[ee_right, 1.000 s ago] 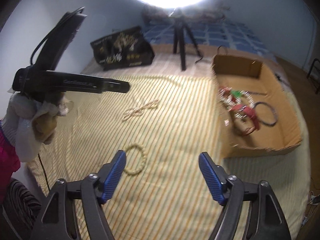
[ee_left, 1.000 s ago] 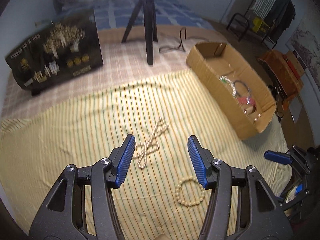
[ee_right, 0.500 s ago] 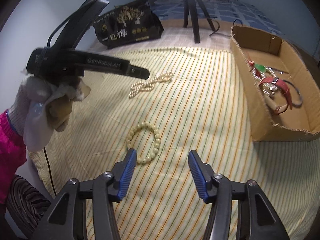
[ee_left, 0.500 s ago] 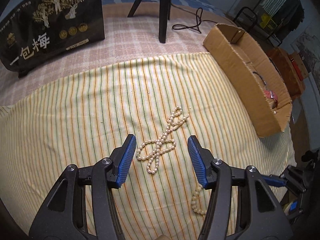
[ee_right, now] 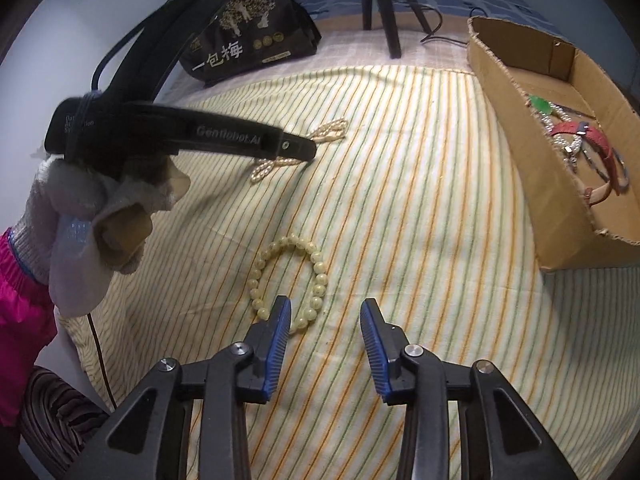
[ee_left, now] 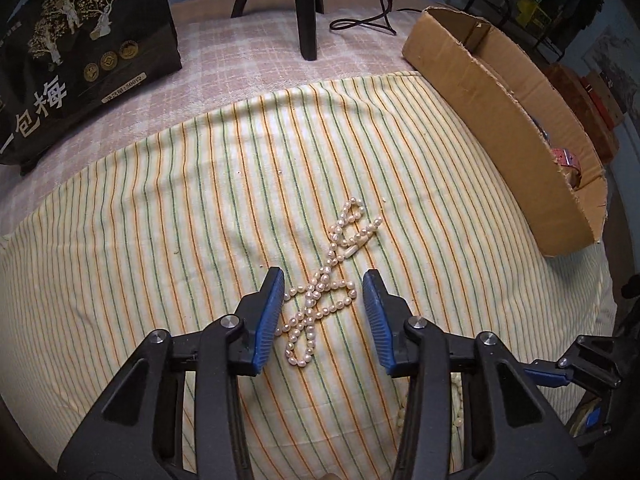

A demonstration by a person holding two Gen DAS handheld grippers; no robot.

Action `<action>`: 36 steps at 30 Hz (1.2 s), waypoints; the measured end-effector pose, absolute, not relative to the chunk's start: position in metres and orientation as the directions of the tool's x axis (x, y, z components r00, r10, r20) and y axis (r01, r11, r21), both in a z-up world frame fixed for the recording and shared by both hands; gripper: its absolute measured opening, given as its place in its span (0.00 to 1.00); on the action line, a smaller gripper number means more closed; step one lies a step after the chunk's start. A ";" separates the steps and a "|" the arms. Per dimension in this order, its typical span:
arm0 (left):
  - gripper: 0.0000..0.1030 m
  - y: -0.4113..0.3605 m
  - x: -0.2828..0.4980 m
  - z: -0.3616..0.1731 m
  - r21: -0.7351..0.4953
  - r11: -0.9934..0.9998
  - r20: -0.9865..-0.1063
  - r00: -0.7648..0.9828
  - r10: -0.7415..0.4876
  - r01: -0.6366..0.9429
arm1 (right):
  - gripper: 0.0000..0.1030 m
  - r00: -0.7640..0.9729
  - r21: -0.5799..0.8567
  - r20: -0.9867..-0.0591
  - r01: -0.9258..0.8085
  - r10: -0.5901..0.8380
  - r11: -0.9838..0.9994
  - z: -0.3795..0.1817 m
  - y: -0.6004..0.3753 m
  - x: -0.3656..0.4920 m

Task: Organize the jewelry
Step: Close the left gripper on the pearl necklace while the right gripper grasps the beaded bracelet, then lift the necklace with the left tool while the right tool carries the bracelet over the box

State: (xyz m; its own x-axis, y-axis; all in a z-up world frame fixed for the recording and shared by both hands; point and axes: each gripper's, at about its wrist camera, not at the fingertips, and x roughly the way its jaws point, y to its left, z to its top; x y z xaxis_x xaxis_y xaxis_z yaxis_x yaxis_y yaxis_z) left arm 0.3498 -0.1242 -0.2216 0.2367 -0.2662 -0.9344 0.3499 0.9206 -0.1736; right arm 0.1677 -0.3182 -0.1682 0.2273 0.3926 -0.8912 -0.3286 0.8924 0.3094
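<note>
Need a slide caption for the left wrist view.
Open left gripper straddles a pearl necklace on the striped cloth.

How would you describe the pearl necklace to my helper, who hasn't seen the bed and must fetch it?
Find the yellow striped cloth spread on the bed, left of the cardboard box. Near its middle lies the pearl necklace, a long strand of small white pearls twisted into crossed loops. Its neighbour, the bead bracelet, is instead one plain ring of larger, yellowish beads.

Bare striped cloth lies free left of the pearls. To the right the box walls off that side. Behind stand a tripod and black bag; the gap between looks passable.
</note>
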 end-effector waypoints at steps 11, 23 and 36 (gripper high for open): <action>0.41 -0.135 0.346 -0.229 -0.055 0.913 -0.945 0.275 -0.179 0.404 | 0.37 0.206 0.301 -0.899 -0.348 0.386 0.888 -0.179 -0.307 0.167; 0.06 -0.136 0.343 -0.234 -0.028 0.909 -0.938 0.303 -0.167 0.415 | 0.30 0.233 0.242 -0.915 -0.339 0.330 0.909 -0.191 -0.299 0.178; 0.05 -0.123 0.338 -0.223 -0.051 0.929 -0.932 0.317 -0.177 0.367 | 0.05 0.284 0.203 -0.906 -0.361 0.315 0.910 -0.182 -0.294 0.181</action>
State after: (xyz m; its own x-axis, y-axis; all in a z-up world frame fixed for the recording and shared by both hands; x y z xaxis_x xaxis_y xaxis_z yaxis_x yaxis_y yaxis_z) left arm 0.3380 -0.1226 -0.2230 0.3175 -0.1768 -0.9316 0.3668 0.9289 -0.0512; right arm 0.1806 -0.2936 -0.1823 0.2842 0.3146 -0.9057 -0.3609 0.9103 0.2029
